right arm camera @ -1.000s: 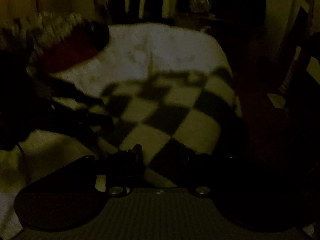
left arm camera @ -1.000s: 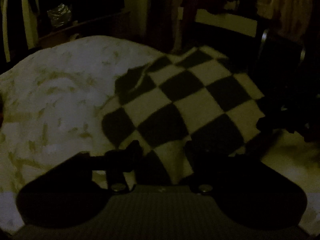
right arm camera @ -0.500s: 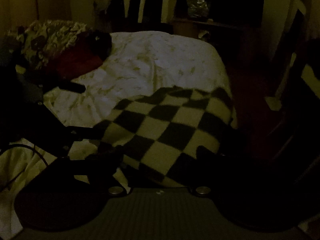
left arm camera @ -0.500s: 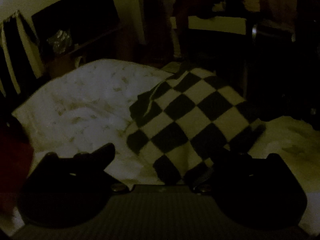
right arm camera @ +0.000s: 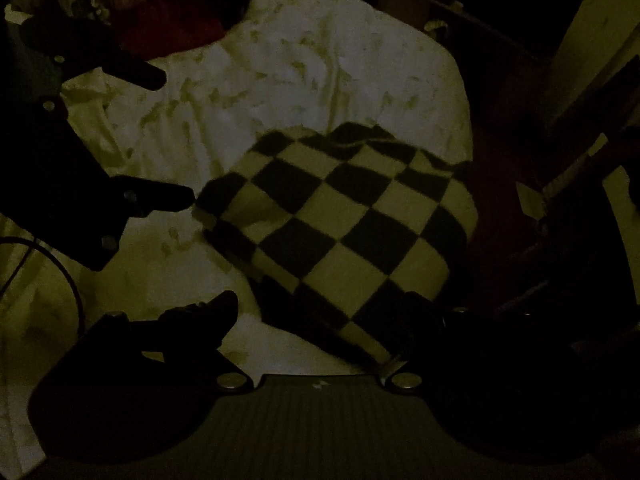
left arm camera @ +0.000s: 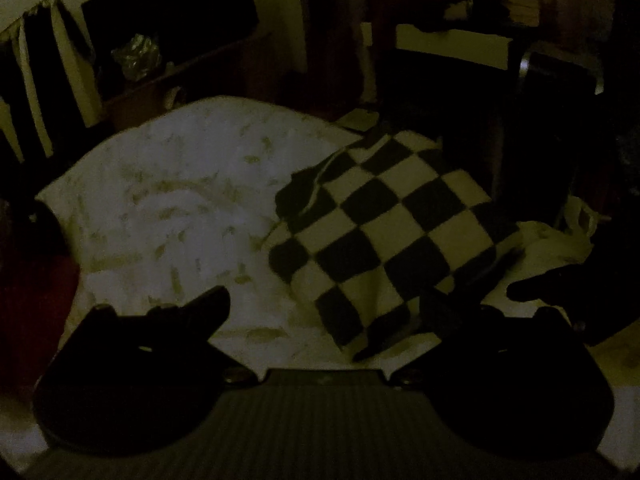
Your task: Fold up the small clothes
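Garment: checkered cloth (left arm camera: 384,236), folded flat, at the near right corner of the pale bedspread (left arm camera: 180,216)
Change: a second ago both tools pinched its near edge; both have let go and lifted off
Left gripper (left arm camera: 324,312): jaws fully apart, holding nothing
Right gripper (right arm camera: 320,312): jaws fully apart, holding nothing
Beyond: red and patterned heap (right arm camera: 160,12) at the far bed end
Meaning: this fold looks laid; next fold or next piece follows

Your left gripper (left arm camera: 324,304) angles downward, its fingers (left arm camera: 208,308) spread wide with nothing clamped. Your right gripper (right arm camera: 320,308) tilts down too, fingers (right arm camera: 216,312) equally wide, gripping nothing.
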